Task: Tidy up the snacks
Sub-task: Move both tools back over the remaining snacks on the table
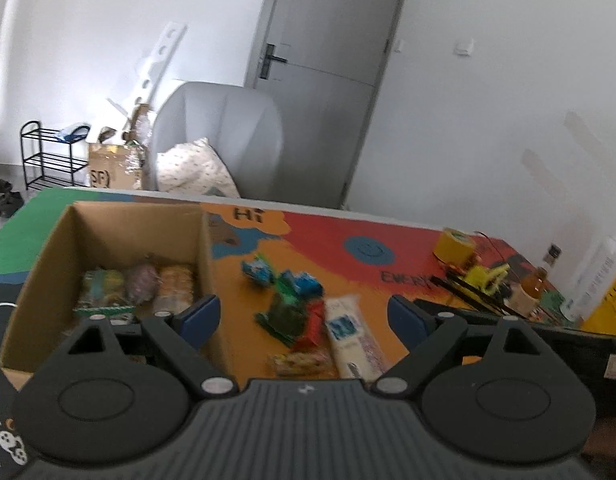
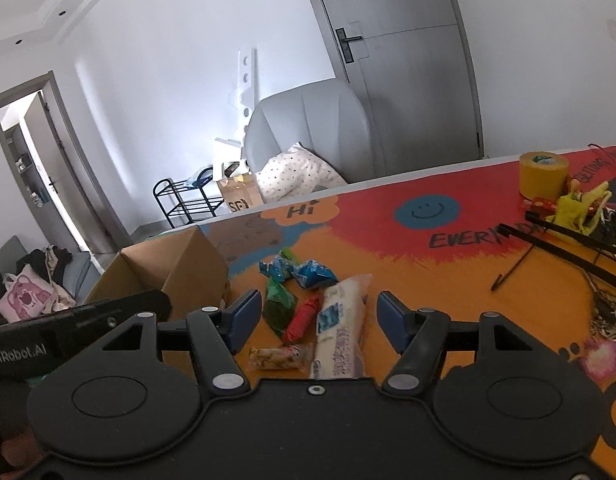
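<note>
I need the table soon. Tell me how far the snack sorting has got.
Done: three packets lie in the cardboard box. In hand: nothing; left gripper and right gripper are both open and empty. Left: the white packet, red packet, green and blue ones on the table.
</note>
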Tool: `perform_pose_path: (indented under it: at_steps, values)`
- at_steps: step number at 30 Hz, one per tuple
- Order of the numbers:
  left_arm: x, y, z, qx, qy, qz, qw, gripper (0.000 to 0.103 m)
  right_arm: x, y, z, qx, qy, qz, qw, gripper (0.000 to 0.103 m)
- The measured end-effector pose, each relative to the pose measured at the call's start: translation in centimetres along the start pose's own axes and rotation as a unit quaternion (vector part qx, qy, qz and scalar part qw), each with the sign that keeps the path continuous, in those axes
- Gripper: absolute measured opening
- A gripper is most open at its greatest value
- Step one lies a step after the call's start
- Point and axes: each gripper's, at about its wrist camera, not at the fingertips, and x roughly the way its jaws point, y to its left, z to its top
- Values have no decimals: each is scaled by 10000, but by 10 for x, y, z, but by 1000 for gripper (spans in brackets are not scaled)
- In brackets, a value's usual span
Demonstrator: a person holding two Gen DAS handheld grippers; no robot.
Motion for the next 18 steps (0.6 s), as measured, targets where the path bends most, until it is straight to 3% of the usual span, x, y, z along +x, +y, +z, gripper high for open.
perform_pose_path:
  at_steps: [18]
  values:
    - [30, -35, -23, -65, 267, -5, 9996, 84, -7, -41, -16, 286, 135, -315, 9990, 65]
